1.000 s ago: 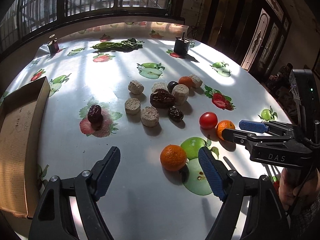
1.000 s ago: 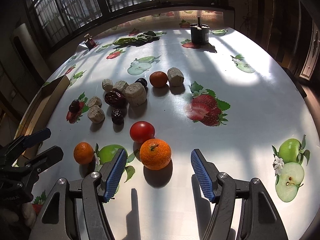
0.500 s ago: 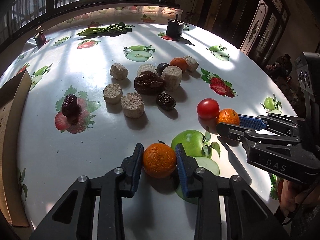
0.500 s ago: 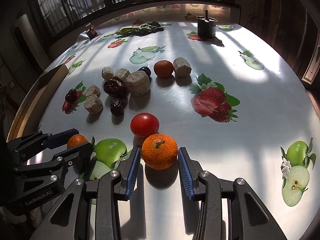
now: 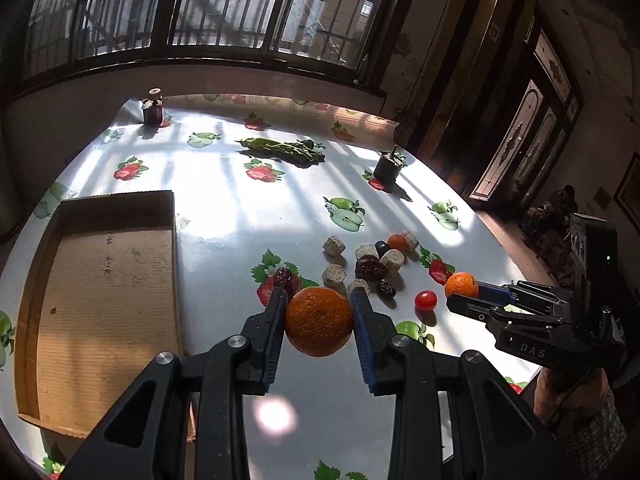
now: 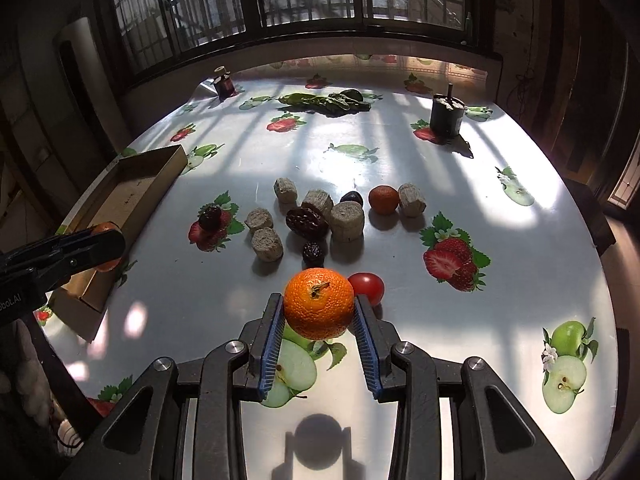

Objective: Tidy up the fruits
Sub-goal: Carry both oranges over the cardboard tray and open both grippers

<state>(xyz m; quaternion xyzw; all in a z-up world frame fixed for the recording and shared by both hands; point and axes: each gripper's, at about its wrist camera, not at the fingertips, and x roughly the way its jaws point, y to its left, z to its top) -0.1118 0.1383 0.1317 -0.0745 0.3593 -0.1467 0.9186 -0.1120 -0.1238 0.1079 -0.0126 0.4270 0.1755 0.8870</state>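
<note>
My left gripper [image 5: 318, 300] is shut on an orange [image 5: 318, 322] and holds it above the fruit-print table, right of the shallow cardboard box [image 5: 100, 280]. My right gripper [image 6: 318, 300] has a second orange [image 6: 319, 304] clamped between its blue pads, lifted off the table, and its jaws are still closing on it. Each wrist view shows the other gripper with its orange: the right gripper [image 5: 460, 296] at the right, the left gripper [image 6: 108, 246] beside the box [image 6: 132, 196]. A red tomato [image 6: 368, 286] and a small orange [image 6: 383, 199] lie on the table.
Dark dates [image 6: 306, 222] and several pale cylindrical pieces [image 6: 347, 222] cluster mid-table. Farther back are green leaves [image 6: 324, 102], a dark pot [image 6: 447, 118] and a small jar [image 6: 224, 84]. A person's hand [image 5: 560, 392] grips the right tool. Windows stand behind the table.
Both grippers closed on their oranges and lifted them off the table. The left one swung left toward the cardboard box, which now fills the left of its view.
</note>
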